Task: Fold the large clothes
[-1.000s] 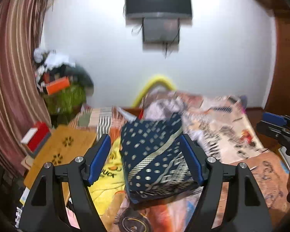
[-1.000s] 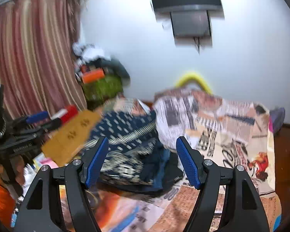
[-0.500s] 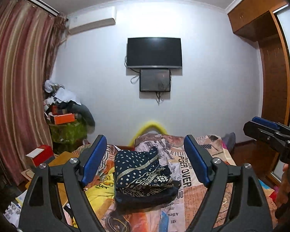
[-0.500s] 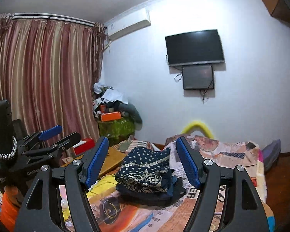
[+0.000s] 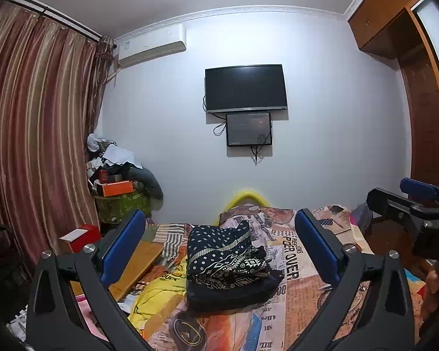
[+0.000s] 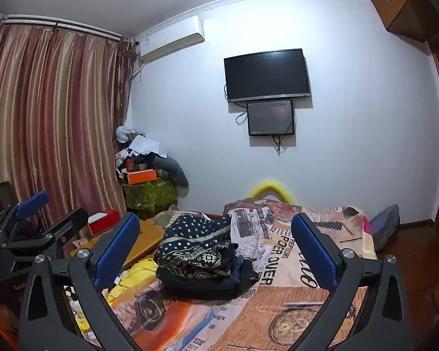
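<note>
Both hand-held grippers have pulled back from the bed since a second ago, their jaws just opening wide. Nearest, the left hand-held gripper [image 5: 219,244] and right hand-held gripper [image 6: 215,242] gape fully and hold nothing. Beyond them, well apart from both, the folded dark patterned garment [image 5: 225,256] sits stacked on a dark pile on the printed bedspread [image 5: 291,266]. A loose yellow garment [image 5: 158,292] lies just beside it. Farther back hangs a wall television [image 5: 245,87]. This fold looks finished; next likely calls for reaching a fresh garment.
</note>
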### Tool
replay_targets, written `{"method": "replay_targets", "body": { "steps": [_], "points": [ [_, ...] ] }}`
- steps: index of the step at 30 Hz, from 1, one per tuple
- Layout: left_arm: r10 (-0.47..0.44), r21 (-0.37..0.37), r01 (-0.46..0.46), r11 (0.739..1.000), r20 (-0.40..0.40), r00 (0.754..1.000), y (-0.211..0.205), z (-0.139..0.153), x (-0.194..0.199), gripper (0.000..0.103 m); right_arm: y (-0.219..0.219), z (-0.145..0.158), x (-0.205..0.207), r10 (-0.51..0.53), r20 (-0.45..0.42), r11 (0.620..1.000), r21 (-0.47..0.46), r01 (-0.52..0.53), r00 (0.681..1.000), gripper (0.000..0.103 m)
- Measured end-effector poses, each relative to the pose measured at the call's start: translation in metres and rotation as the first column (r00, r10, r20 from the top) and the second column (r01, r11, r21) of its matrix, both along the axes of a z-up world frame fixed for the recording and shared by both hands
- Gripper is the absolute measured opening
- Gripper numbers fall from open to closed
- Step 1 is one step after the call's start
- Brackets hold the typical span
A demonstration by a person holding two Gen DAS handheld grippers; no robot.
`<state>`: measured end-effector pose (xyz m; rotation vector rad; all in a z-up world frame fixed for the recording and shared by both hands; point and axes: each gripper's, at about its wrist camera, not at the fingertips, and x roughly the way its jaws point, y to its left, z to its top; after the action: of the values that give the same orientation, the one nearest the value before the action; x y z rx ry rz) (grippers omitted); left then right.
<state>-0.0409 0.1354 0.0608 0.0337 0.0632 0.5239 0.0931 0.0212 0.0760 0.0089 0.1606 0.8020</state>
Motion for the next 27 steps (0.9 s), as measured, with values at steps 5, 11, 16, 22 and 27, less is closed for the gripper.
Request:
{"method": "replay_targets", "body": {
  "steps": [5,11,16,22,27],
  "points": [
    [-0.001,-0.003,0.001,1.000,0.005,1.000,0.000,-0.002,0.000,0.103,0.002,-0.001,-0.003,-0.008,0.014,0.999,-0.036,0.008,1.000,0.103],
    [0.001,-0.007,-0.001,1.000,0.003,1.000,0.001,-0.004,0.002,0.103,-0.001,-0.007,-0.008,-0.022,0.022,0.998,-0.052,0.023,1.000,0.103],
    [-0.001,-0.014,0.001,1.000,-0.003,1.000,0.003,-0.006,0.004,0.103,-0.003,-0.010,-0.009,-0.022,0.013,0.998,-0.053,0.022,1.000,0.103],
    [-0.008,-0.027,0.007,1.000,-0.010,1.000,0.005,-0.009,0.007,0.103,-0.005,-0.008,-0.012,-0.027,0.016,0.998,-0.056,0.027,1.000,0.103],
    [-0.015,-0.031,0.015,0.999,-0.017,1.000,0.004,-0.011,0.009,0.103,-0.004,-0.009,-0.013,-0.029,0.013,0.998,-0.062,0.030,0.999,0.103]
  ]
}}
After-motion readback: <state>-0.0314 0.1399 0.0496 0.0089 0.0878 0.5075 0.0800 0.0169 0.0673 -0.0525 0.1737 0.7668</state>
